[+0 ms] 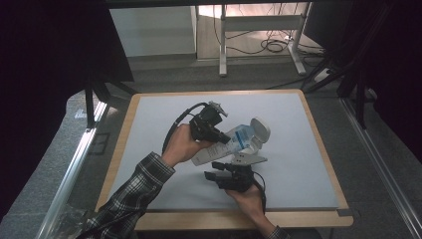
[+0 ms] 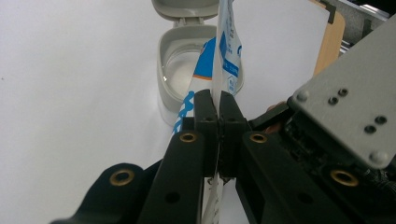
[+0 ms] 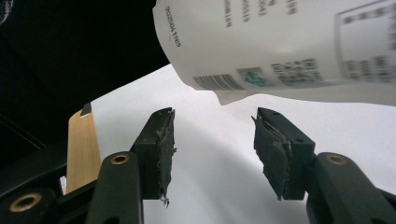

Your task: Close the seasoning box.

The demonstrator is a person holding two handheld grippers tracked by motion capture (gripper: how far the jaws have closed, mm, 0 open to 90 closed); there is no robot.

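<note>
A white and blue tube point(image 1: 234, 142) with a grey flip cap point(image 1: 259, 130) standing open is held slanted above the white mat point(image 1: 298, 169). My left gripper point(image 1: 222, 137) is shut on it. In the left gripper view the jaws pinch the tube's flat crimped part point(image 2: 228, 51), and the open cap point(image 2: 184, 70) lies beyond. My right gripper point(image 1: 214, 171) sits just below and in front of the tube, open. In the right gripper view the tube's printed back point(image 3: 280, 42) hangs above the open gripper point(image 3: 215, 130), apart from its pads.
The mat covers a wooden tabletop point(image 1: 239, 219) whose rim shows all round. Beyond the far edge stand white desk legs point(image 1: 222, 40) with cables point(image 1: 273, 46) on the floor. Dark curtains hang on both sides.
</note>
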